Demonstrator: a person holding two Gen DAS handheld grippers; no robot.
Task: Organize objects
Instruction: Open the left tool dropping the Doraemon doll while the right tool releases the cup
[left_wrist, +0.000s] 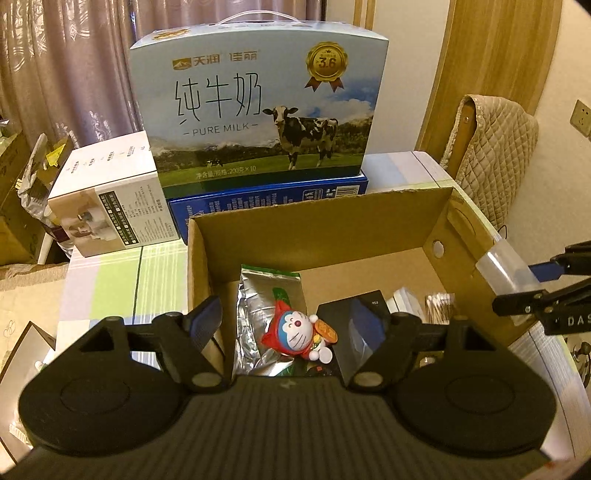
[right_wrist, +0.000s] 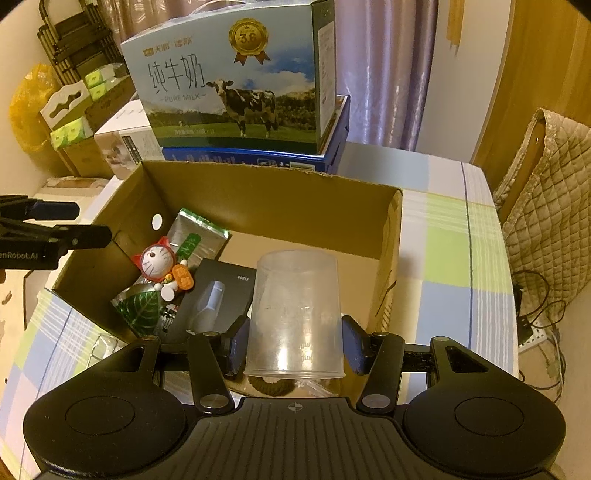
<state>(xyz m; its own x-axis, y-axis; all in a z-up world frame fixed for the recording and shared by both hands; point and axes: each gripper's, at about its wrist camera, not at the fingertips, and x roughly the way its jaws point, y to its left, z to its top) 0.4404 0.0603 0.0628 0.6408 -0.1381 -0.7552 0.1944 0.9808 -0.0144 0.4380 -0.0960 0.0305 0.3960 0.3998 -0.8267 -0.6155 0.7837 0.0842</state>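
clear plastic cup (right_wrist: 295, 314) — clamped between the right gripper (right_wrist: 295, 343) fingers, held over the cardboard box (right_wrist: 266, 195) on the checked tablecloth (right_wrist: 450, 258); left gripper (left_wrist: 291, 325) spread wide, nothing held — poised above the cat figurine (left_wrist: 297, 332) inside.

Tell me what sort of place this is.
Probably a lived-in room at home: curtains behind, a checked tablecloth, a milk gift carton and a quilt-covered chair.
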